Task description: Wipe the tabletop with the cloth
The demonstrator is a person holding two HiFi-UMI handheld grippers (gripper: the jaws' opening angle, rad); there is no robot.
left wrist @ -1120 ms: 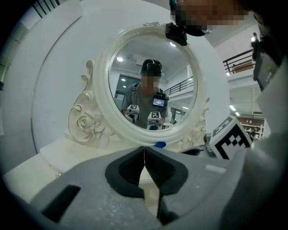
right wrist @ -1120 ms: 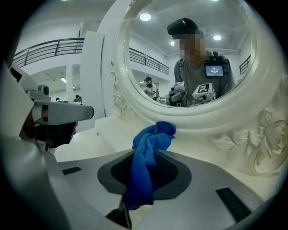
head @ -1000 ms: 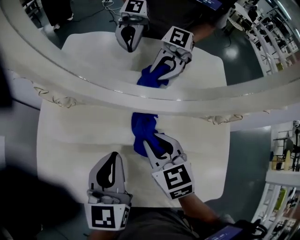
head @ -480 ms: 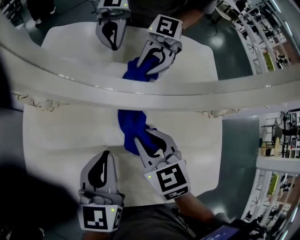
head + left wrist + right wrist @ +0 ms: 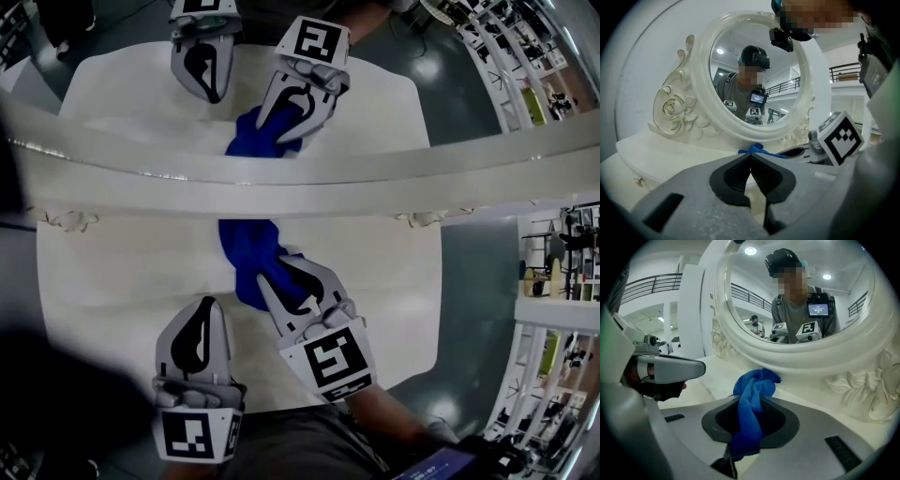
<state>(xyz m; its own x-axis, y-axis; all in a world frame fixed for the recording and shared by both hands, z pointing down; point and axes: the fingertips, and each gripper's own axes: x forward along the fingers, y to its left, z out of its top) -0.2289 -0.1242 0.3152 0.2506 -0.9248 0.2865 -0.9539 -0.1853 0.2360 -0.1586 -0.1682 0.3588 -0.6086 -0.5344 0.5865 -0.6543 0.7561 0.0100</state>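
R. gripper [image 5: 752,398]: jaws clamped on the blue cloth [image 5: 756,380], which runs as a twisted rope down between the pads, with a loose tail hanging below them and a bunched end sticking out beyond the tips. Head view agrees: R. gripper [image 5: 270,281] is angled toward upper left, and the cloth [image 5: 244,248] is bundled ahead of it over the white tabletop [image 5: 112,281], its far end just at the foot of the mirror frame [image 5: 300,183] (contact w/ the surface itself not confirmable from these angles). L. gripper [image 5: 751,158]: jaws closed tip to tip, nothing between them; a sliver of the cloth [image 5: 757,149] shows beyond the tips, apart from them. In the head view the L. gripper [image 5: 208,305] sits just left of the R. one, over the near part of the tabletop, clear of the cloth. Surroundings: ornate white oval frame w/ a carved rose [image 5: 671,107] at its left side. The mirror [image 5: 754,75] reflects both grippers, the cloth and a person in a grey top wearing a head-mounted rig.
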